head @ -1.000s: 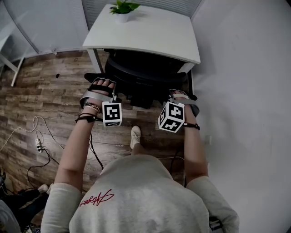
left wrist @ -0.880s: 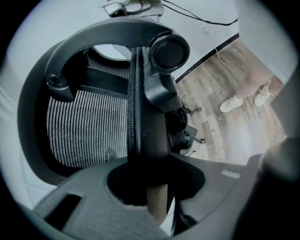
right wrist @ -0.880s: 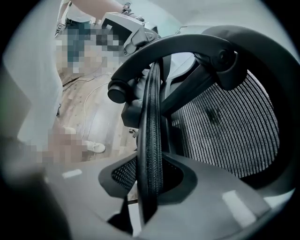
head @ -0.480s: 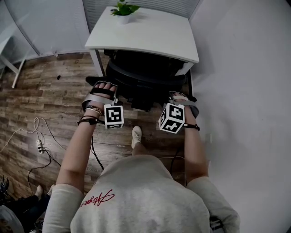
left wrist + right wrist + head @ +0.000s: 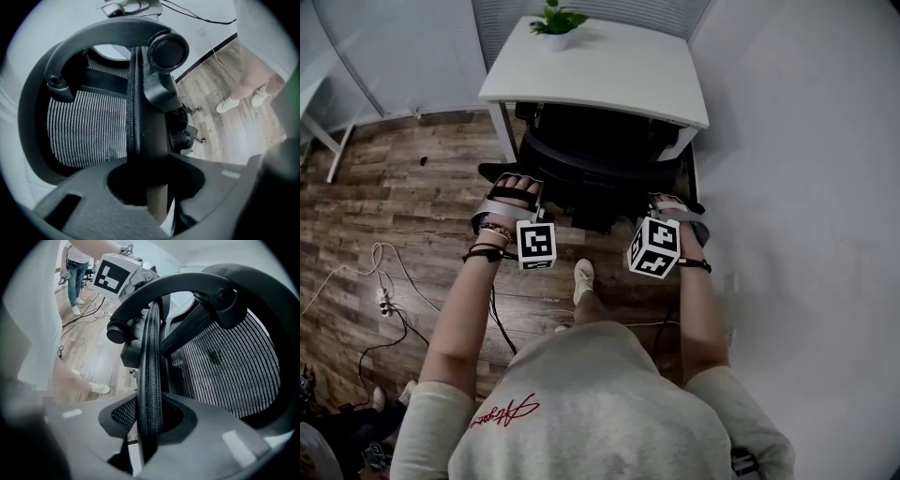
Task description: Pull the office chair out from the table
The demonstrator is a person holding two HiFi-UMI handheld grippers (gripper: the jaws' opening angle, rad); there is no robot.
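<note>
Far left, head view: wood-plank floor [image 5: 384, 187] with loose cables [image 5: 380, 272] trailing over it.

Left gripper [image 5: 151, 180]: jaws set narrow and clamped on the left side rim of the office chair [image 5: 592, 159] backrest. In the left gripper view the black rim runs upright between the jaws, with the striped mesh panel to its left.

Centre: the chair stands at the near edge of the white table [image 5: 619, 80]. Its front part is tucked under the tabletop and its backrest faces the person. A potted plant [image 5: 555, 23] sits at the table's far left corner. One pale shoe [image 5: 579, 278] is on the floor between the two grippers, on the person's side of the chair.

Right gripper [image 5: 149, 420]: jaws likewise narrow and closed on the backrest's right side rim. The mesh-wrapped edge passes straight between them, with the mesh panel to its right in the right gripper view.

Far right: plain pale wall [image 5: 806, 206], just beside the table and chair.
</note>
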